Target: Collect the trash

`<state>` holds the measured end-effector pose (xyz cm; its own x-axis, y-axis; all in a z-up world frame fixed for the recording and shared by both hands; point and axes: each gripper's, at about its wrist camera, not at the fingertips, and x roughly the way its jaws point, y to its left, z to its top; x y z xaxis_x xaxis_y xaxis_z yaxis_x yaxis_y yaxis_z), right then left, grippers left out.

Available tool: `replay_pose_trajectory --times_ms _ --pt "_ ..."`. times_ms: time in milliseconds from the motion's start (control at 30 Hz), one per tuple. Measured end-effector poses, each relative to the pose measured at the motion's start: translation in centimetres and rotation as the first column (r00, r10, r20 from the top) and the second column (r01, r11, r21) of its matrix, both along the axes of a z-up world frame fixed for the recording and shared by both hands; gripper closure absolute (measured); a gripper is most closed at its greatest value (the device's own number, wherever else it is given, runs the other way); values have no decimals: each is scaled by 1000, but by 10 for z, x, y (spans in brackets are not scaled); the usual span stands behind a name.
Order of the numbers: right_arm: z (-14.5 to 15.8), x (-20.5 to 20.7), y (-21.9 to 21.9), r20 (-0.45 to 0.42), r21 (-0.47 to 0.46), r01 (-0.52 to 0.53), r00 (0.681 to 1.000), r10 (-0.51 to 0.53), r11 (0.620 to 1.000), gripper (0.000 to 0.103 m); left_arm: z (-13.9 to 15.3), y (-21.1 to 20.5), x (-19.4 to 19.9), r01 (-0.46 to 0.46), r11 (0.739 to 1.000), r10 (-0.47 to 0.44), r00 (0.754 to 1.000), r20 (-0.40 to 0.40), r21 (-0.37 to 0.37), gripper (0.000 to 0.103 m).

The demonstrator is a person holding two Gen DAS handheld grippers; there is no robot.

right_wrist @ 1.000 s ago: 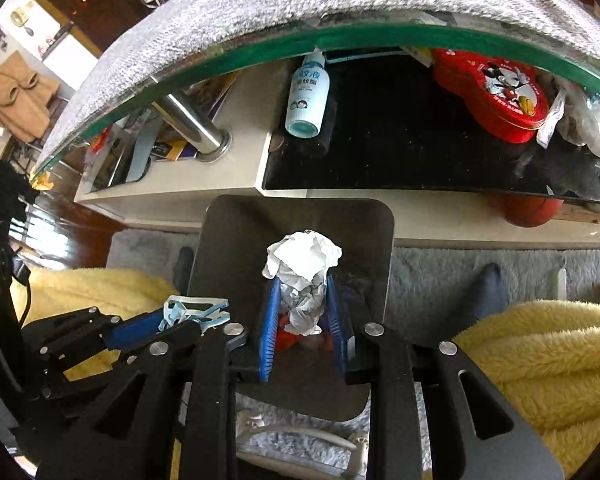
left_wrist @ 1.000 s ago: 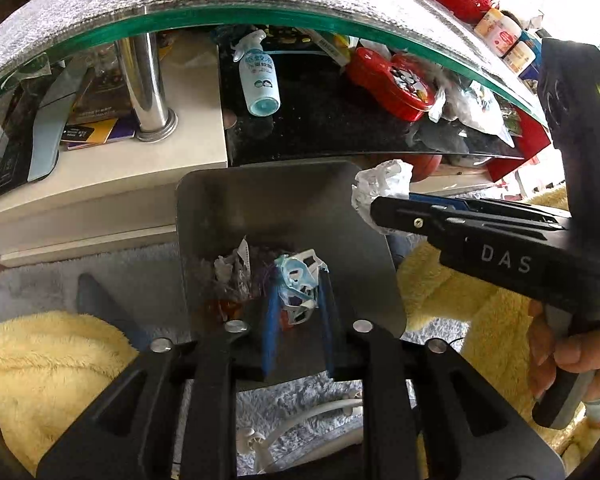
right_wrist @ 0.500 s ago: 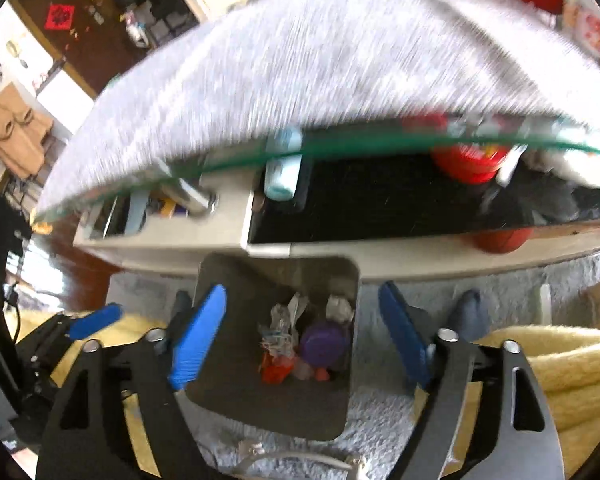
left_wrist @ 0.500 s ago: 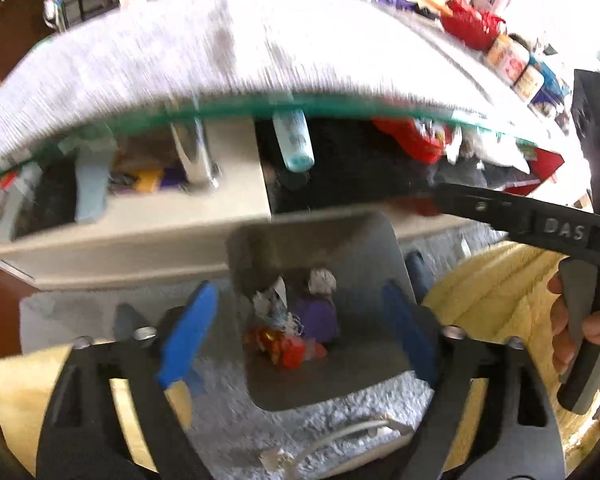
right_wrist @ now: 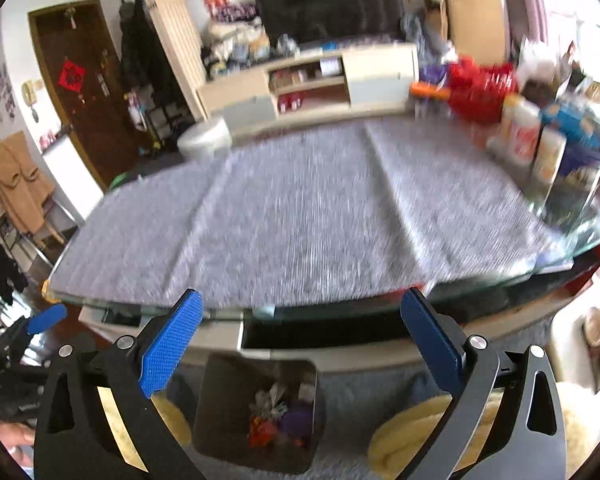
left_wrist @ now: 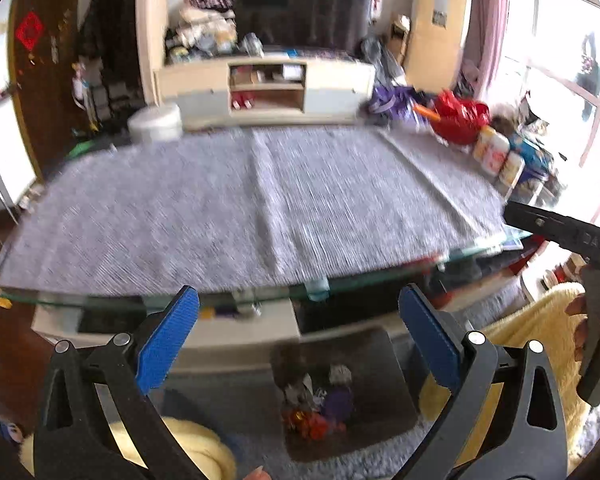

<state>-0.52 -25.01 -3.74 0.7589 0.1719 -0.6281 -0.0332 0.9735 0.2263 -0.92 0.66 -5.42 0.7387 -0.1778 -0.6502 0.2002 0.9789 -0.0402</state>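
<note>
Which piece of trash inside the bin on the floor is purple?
The rounded piece at the right of the heap in the bin, beside the red-orange scraps and below the pale crumpled paper; no other is purple.

Grey table mat (left_wrist: 260,208), television (right_wrist: 328,4) beyond.

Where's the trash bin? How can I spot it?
Find the big table with the grey cloth. The bin stands on the rug just below its near edge. It's the dark square box with crumpled trash inside, between yellow fluffy legs.
</note>
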Motion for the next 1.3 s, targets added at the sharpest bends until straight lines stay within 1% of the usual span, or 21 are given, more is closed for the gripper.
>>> replay_pose_trajectory --times_ms 100,133,267,433,533,667,800,967,1300 --pt "17 -11 1 63 -66 52 997 -48 997 3 18 4 -6 -37 999 37 997 62 3 8" --pt "23 -15 2 89 -74 60 995 -53 995 3 24 5 -9 -43 999 43 995 86 2 8" --pt "43 -28 0 179 -97 100 980 -81 990 3 44 6 -17 -60 998 57 986 156 12 8" --pt "58 -41 2 260 -102 109 962 -79 989 3 66 8 -28 -90 996 85 970 228 10 8" --pt "64 -43 4 284 -116 105 956 -69 988 3 77 11 -31 -113 994 111 959 262 -10 8" --pt "68 -48 8 296 -116 100 953 -62 988 3 82 12 -35 -131 991 132 950 282 -23 8" --pt "71 -53 11 316 -129 124 946 -78 984 3 85 11 -38 -141 990 142 947 289 -25 8" --pt "72 -55 13 317 -136 133 945 -84 982 3 85 9 -40 -137 990 136 948 289 -17 8" --pt "70 -59 19 312 -140 126 947 -77 982 3 87 6 -45 -135 991 137 949 284 -27 8"
